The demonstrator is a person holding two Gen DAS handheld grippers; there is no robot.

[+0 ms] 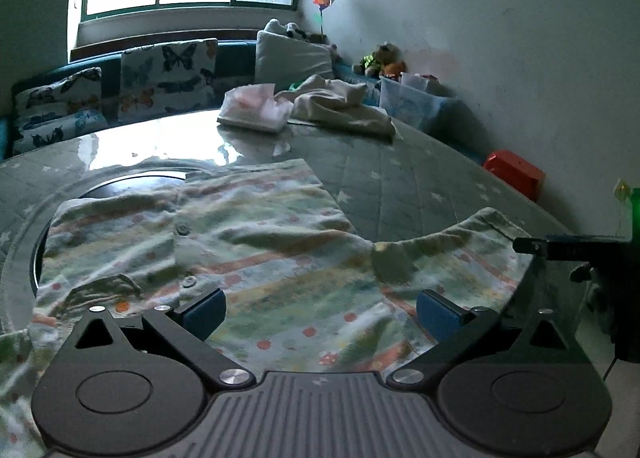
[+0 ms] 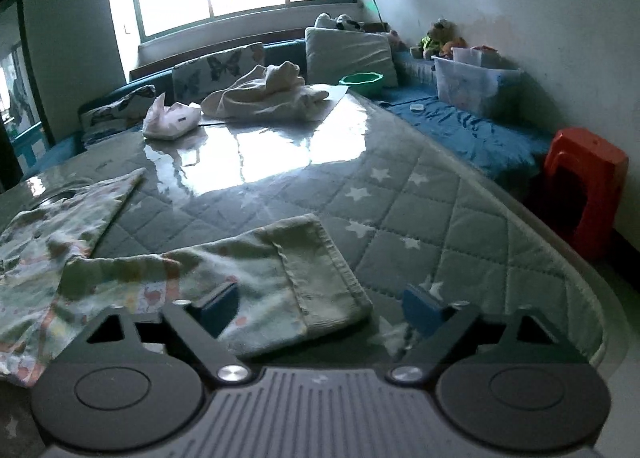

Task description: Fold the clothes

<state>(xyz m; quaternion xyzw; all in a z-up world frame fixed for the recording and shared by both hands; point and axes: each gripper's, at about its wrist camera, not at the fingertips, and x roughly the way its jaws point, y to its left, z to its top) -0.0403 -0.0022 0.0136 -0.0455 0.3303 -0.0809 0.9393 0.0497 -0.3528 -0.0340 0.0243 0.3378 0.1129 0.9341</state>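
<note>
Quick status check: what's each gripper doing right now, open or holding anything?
Left gripper: open, holding nothing, over the patterned shirt.
Right gripper: open, holding nothing, over the shirt's sleeve cuff.

Your shirt (image 1: 248,242) is soft, rumpled printed cloth with small plastic-looking buttons; its sleeve (image 2: 280,278) near the table's right edge ends in a stitched, matt hem. The table (image 2: 420,209) wears quilted cloth under a clear, glossy sheet that mirrors the window toward the far edge. Your left gripper (image 1: 320,314) and right gripper (image 2: 320,308) are matt black plastic with shiny metal pivot pins and smooth blue pads (image 1: 438,314). The stool (image 2: 580,165) looks like smooth red plastic. At the far edge lies a cream cloth heap (image 2: 264,97).
</note>
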